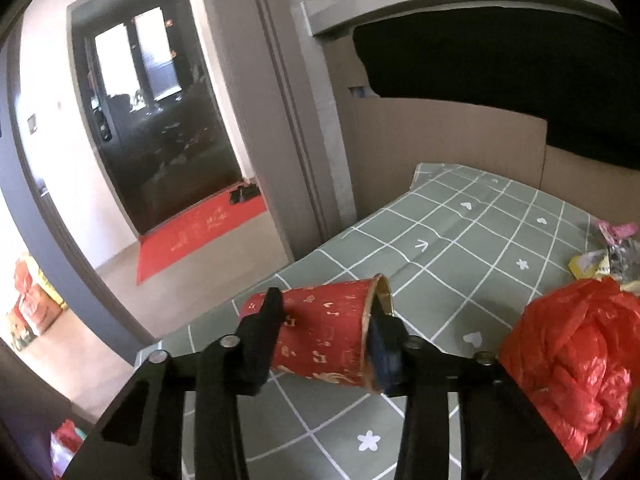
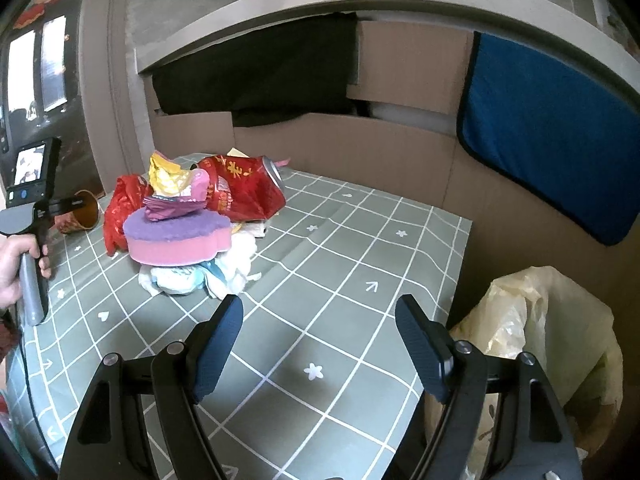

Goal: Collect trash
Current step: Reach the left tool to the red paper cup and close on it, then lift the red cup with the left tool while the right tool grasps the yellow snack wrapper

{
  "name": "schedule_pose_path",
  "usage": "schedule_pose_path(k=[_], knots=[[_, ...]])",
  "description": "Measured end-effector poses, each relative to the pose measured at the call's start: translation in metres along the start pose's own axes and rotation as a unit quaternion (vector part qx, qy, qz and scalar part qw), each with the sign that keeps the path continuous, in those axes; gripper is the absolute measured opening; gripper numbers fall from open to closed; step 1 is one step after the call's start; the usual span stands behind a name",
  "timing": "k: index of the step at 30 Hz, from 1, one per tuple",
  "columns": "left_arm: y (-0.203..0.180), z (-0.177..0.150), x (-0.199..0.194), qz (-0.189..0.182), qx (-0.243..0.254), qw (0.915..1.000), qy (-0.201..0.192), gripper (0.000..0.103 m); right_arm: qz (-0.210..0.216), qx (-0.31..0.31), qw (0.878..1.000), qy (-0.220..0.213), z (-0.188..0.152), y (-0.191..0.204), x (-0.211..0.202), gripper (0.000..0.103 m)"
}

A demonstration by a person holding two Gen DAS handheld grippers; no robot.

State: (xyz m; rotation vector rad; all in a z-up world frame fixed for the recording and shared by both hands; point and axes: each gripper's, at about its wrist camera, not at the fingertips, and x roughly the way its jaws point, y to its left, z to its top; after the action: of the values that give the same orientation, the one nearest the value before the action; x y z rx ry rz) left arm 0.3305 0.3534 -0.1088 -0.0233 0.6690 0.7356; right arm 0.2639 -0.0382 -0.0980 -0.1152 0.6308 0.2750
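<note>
Left wrist view: the left gripper (image 1: 326,320) has its fingers closed partway around a red paper cup (image 1: 324,332) lying on its side on the table (image 1: 460,240), one finger on the cup's body, the other at its open rim, apparently gripping it for lifting. Beside it sits a crumpled red bag (image 1: 568,364). Right wrist view: the right gripper (image 2: 320,344) hovers wide open and empty over the checked cloth, near a heap of trash (image 2: 192,216). A pale bag (image 2: 532,344) hangs off the table's edge, probably to receive the rubbish.
</note>
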Motion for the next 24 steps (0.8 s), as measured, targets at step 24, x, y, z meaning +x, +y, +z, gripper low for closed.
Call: schedule_pose_path(k=[24], knots=[[0.037,-0.070,-0.101,-0.302,-0.034,0.9515,0.048,0.005,0.016,-0.003,1.000,0.002,-0.013,-0.002,-0.022,0.076]])
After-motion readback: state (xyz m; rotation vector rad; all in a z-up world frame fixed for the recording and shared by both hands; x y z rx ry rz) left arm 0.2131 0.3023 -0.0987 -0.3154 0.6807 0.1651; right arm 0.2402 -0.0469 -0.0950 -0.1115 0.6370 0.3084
